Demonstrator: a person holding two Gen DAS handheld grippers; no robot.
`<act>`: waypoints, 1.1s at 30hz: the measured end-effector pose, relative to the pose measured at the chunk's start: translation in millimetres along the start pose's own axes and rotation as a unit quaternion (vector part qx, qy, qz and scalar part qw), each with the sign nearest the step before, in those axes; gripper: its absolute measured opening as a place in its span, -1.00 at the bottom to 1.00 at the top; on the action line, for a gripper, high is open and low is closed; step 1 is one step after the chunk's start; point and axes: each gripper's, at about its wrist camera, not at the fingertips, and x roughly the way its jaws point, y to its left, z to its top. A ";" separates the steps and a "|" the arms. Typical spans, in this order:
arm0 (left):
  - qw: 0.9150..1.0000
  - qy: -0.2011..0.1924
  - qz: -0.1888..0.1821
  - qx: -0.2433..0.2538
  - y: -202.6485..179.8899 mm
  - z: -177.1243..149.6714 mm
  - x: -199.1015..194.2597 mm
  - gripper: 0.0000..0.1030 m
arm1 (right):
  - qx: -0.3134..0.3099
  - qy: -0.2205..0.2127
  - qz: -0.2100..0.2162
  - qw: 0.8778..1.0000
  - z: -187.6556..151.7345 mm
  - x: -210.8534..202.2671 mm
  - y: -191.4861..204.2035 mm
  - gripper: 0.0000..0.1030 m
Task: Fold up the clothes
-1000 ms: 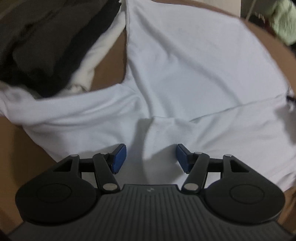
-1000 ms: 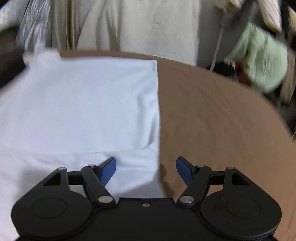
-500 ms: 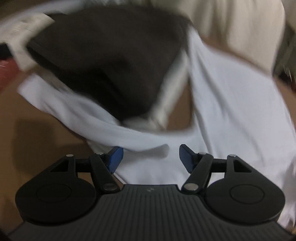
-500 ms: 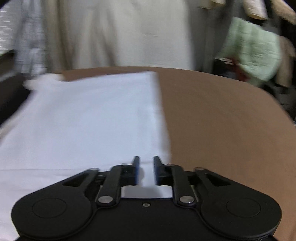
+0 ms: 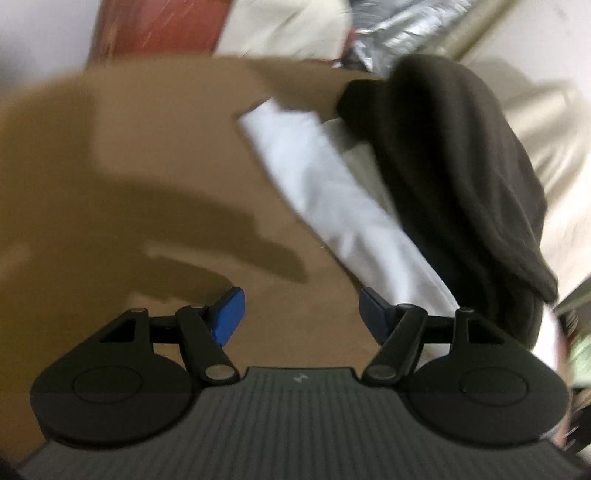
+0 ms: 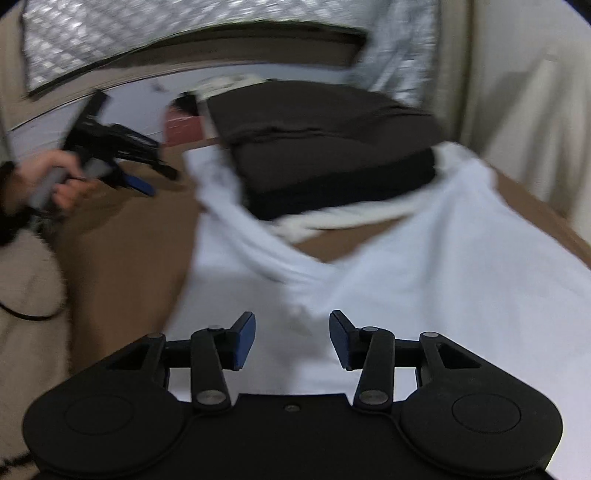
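Observation:
A white shirt (image 6: 424, 280) lies spread on the brown table, one sleeve (image 6: 236, 229) stretched toward the back left. My right gripper (image 6: 291, 338) is open and empty just above the shirt near the sleeve's root. My left gripper (image 5: 300, 314) is open and empty over bare brown table (image 5: 140, 184), with the white sleeve (image 5: 332, 192) running along its right side. In the right wrist view the left gripper (image 6: 122, 162) is held in a hand at the far left, clear of the shirt.
A stack of dark folded clothes (image 6: 321, 144) sits on the sleeve end at the back; it also shows in the left wrist view (image 5: 469, 177). Cream fabric (image 6: 517, 92) and a silver quilted sheet (image 6: 110, 40) hang behind. A red box (image 5: 166, 29) stands beyond the table edge.
My left gripper has swung left off the shirt to bare table. My right gripper shut briefly at the shirt's edge, then opened and turned left toward the sleeve and dark stack.

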 end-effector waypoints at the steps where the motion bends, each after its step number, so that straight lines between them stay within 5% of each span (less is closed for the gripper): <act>1: 1.000 0.000 -0.016 -0.027 8.4 0.4 4.1 0.37 | -0.009 0.007 0.010 1.000 2.1 6.2 7.5 -0.04; 4: 0.996 -0.024 -0.054 -0.068 16.2 8.5 7.1 0.64 | -0.030 0.024 0.018 0.999 -2.6 22.0 28.2 -0.01; 10: 0.997 -0.053 -0.044 -0.025 -2.8 36.9 40.3 0.68 | -0.074 0.050 0.016 0.996 -21.6 25.6 54.1 0.00; 11: 0.997 -0.064 -0.047 -0.017 -6.0 38.7 43.0 0.40 | -0.086 0.054 0.013 0.995 -21.3 25.0 55.9 0.02; 12: 0.996 -0.075 -0.046 -0.008 -9.1 40.0 46.1 -0.13 | -0.087 0.055 0.013 0.995 -20.1 23.7 55.3 0.03; 14: 0.995 -0.096 -0.001 0.024 -14.7 36.2 52.1 -0.72 | -0.068 0.053 0.021 0.996 -17.2 21.0 51.2 0.03; 17: 0.987 -0.143 0.022 0.066 -21.3 25.1 31.7 -0.82 | -0.030 0.047 0.031 0.998 -15.7 20.8 43.9 0.04; 20: 0.970 -0.216 0.055 0.102 -31.4 15.2 -13.3 -0.82 | -0.005 0.051 0.032 0.998 -21.5 26.9 37.5 0.04; 25: 0.947 -0.288 0.040 0.140 -66.9 -11.5 -84.7 -0.82 | 0.031 0.053 0.031 0.998 -33.6 19.0 30.6 0.05; 27: 0.943 -0.278 0.003 0.182 -97.8 -22.4 -99.6 -0.82 | 0.046 0.048 0.028 0.997 -37.5 12.7 27.3 0.06; 30: 0.937 -0.209 -0.079 0.270 -145.2 -43.6 -99.7 -0.81 | 0.092 0.026 0.014 0.995 -46.0 -5.0 15.5 0.08; 33: 0.934 -0.131 -0.149 0.296 -192.2 -73.9 -78.3 -0.81 | 0.157 0.002 0.008 0.987 -59.2 -21.5 -2.0 0.10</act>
